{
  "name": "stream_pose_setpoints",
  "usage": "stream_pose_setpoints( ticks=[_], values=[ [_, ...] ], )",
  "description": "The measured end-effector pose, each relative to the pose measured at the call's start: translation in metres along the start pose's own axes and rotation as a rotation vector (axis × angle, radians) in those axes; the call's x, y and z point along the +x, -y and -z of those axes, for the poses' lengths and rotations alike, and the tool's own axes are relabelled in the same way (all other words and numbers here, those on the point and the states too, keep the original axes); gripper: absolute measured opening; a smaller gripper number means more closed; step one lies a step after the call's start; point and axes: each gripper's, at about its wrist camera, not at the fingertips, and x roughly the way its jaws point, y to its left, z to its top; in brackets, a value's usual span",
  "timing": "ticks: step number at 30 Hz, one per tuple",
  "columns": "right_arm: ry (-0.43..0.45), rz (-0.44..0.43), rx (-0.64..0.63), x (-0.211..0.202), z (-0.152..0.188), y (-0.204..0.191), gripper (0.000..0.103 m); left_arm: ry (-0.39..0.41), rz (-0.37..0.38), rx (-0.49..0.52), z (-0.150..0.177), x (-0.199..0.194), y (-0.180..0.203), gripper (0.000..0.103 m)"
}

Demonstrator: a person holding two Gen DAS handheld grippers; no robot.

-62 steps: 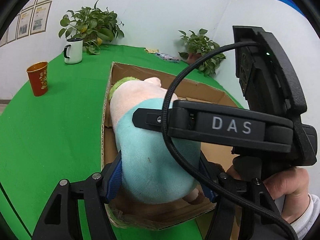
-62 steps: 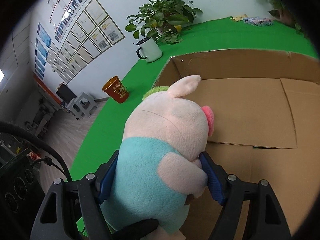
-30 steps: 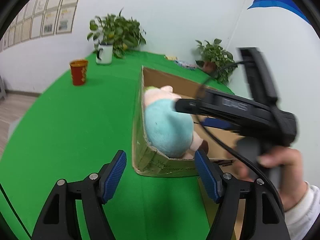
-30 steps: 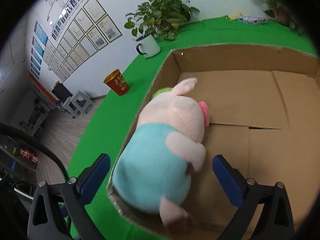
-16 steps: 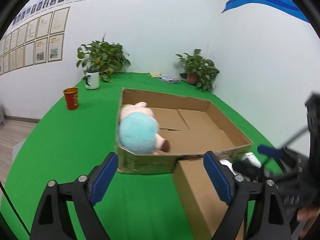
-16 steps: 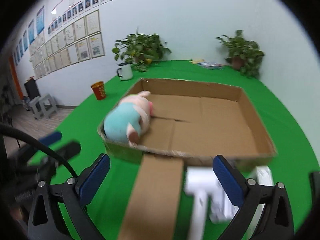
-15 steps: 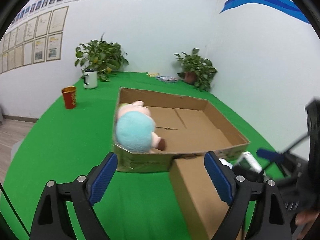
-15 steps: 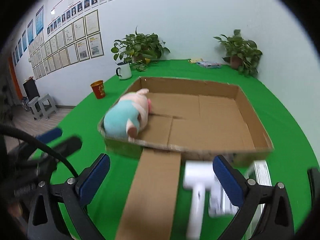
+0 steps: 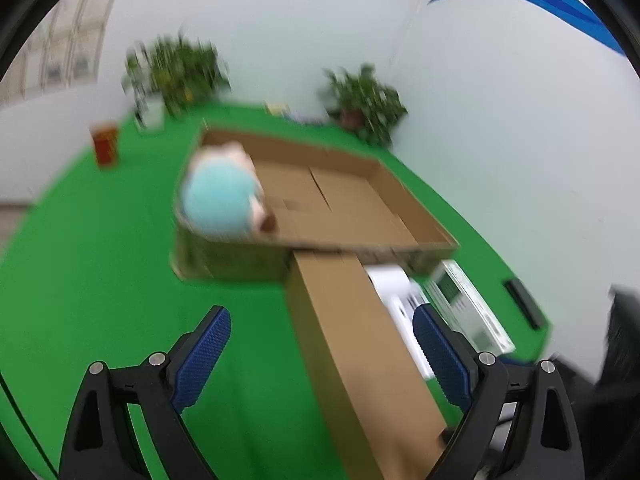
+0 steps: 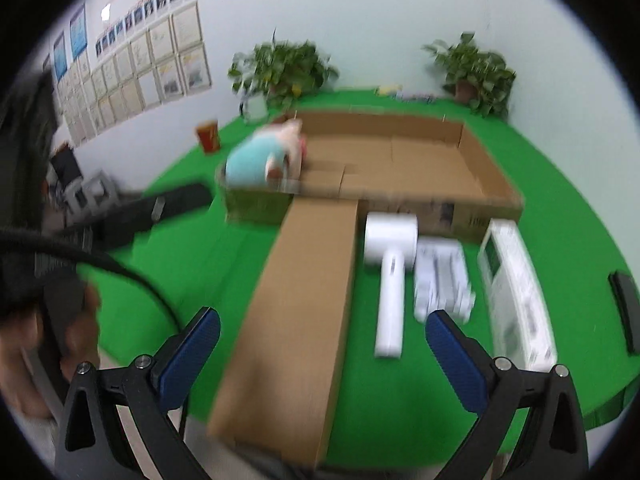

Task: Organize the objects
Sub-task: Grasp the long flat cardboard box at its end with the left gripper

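Now | left gripper (image 9: 322, 334) opening, empty | right gripper (image 10: 322, 338) wide, empty | plush pig (image 10: 262, 156) in cardboard box (image 10: 492, 176)

No text could be read in either view; motion blur smeared everything. Dark print on the front wall of the cardboard box (image 10: 460, 212), at about one o'clock, stayed illegible, as did the framed sheets (image 10: 132, 76) on the wall at ten o'clock and the marks on the white device (image 10: 516, 280).

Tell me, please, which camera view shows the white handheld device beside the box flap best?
The right wrist view: the white handheld device lies whole on the green table, head and handle visible. The left wrist view shows only part of it, behind the flap.
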Motion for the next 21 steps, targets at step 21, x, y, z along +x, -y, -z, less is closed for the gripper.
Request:
stream_pose_setpoints(
  ticks=[21],
  values=[
    [-0.138,-0.035,-0.064,0.045,0.044,-0.03,0.089,-0.357,0.322,-0.232,0.044,0.097,-0.021,0.088]
  ],
)
